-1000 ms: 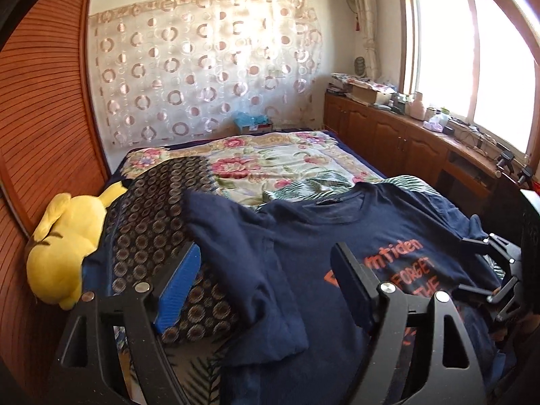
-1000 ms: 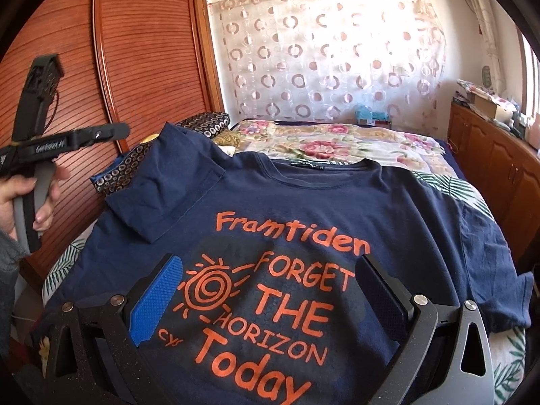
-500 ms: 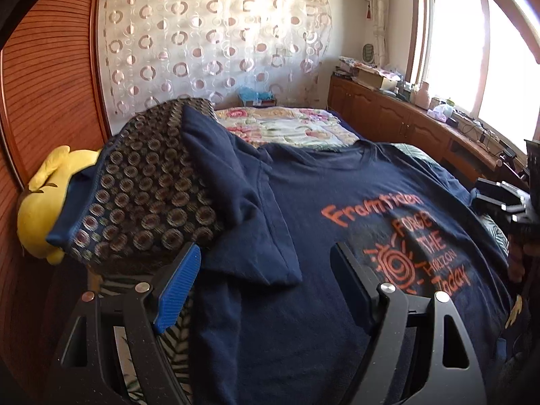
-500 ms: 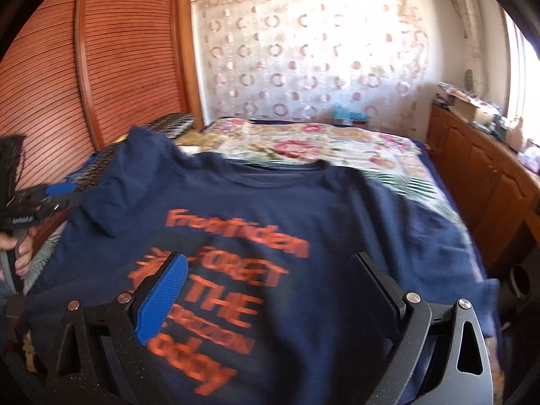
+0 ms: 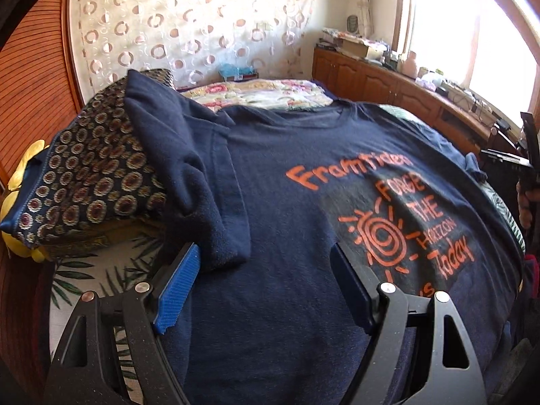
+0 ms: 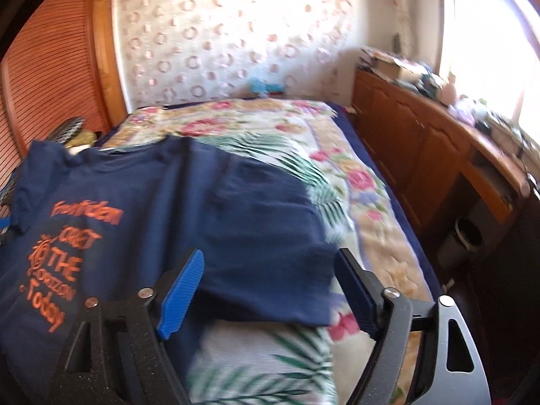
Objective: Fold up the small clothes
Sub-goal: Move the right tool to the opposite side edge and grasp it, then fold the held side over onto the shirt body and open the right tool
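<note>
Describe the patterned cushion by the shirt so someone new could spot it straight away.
Start at the bed beside the slatted wooden wall. The cushion lies along that edge, under the navy T-shirt's sleeve. Dark fabric covered in small round medallions distinguishes it from the yellow plush toy beside it.

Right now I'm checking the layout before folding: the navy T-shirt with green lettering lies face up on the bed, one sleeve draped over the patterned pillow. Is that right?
Not quite. The lettering on the navy T-shirt is orange, not green, as the left wrist view shows. The rest stands: it lies face up on the bed, one sleeve draped over the patterned pillow.
</note>
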Demonstrator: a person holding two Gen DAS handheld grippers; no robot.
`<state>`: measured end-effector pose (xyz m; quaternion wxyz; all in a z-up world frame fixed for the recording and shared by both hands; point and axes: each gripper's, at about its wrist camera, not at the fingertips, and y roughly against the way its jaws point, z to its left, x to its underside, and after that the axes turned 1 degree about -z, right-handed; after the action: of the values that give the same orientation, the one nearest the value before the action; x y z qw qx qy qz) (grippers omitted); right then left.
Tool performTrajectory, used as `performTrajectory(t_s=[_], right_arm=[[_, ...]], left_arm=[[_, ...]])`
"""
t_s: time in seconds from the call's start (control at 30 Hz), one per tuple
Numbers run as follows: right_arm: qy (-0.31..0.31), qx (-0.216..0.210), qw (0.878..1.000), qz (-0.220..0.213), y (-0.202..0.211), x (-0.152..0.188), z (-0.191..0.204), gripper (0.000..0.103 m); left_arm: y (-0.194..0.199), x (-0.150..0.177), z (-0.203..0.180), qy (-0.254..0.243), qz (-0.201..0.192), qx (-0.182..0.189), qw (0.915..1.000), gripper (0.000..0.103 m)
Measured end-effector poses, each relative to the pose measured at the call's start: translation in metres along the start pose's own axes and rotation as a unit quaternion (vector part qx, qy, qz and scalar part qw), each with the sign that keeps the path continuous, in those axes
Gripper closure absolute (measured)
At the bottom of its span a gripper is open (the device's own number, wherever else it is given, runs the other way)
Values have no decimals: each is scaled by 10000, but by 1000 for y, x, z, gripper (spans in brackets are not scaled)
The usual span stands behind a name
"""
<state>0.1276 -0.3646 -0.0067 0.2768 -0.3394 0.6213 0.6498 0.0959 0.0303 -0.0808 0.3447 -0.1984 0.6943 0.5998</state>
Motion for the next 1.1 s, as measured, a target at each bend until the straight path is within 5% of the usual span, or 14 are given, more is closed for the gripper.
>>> performTrajectory(t_s=[0.4,0.77,1.1], right_arm=[[-446,-334,9972,507,-17,-1,-34,38],[-76,-155,9987,489,-23,-13,-24,94],[391,-798,9957,-263,19,-30,31,96]], left_arm=[[-26,1,-14,-296,525,-280,9978,20],[-33,-2,-15,-310,592,-158,9976,11],[-34,-1,-13,-293,592,-128,9977,11]])
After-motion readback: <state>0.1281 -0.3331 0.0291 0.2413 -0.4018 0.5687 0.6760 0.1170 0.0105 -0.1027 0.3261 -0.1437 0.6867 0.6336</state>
